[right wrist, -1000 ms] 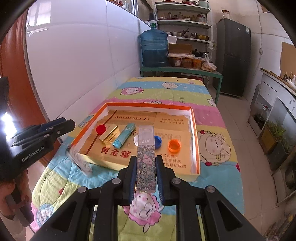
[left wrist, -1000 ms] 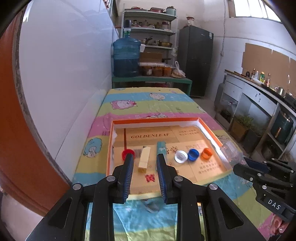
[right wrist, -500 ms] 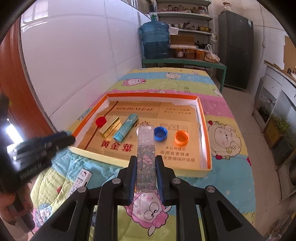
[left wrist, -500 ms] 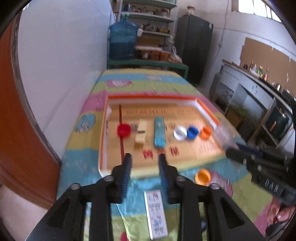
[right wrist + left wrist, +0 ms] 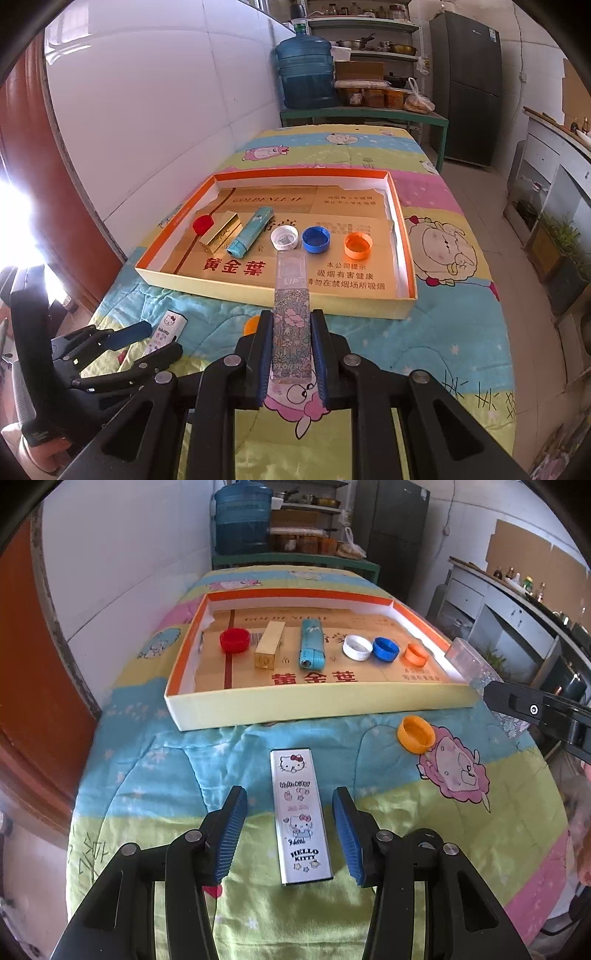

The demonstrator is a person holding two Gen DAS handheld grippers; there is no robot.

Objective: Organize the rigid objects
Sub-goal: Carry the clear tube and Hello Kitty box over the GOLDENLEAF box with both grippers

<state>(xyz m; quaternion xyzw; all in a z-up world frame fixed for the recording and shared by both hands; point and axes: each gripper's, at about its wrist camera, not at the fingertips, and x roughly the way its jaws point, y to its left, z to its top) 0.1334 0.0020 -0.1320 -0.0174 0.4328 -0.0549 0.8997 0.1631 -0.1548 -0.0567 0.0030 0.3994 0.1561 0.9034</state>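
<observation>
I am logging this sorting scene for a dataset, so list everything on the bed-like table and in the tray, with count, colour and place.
Tray: 1, orange-rimmed cardboard, mid-table.
Red cap: 1, tray's left end.
Gold box: 1, lying beside the red cap.
Teal tube: 1, tray centre.
White cap: 1, right of the tube.
Blue cap: 1, next along.
Orange caps: 2, one in the tray, one on the blanket in front of it.
Hello Kitty box: 1, white, flat on the blanket.
Floral LIP box: 1, clear-topped, held.
Blanket: 1, cartoon-patterned pastel.
Left claw: open, astride the Hello Kitty box.
Right claw: shut on the floral box.
</observation>
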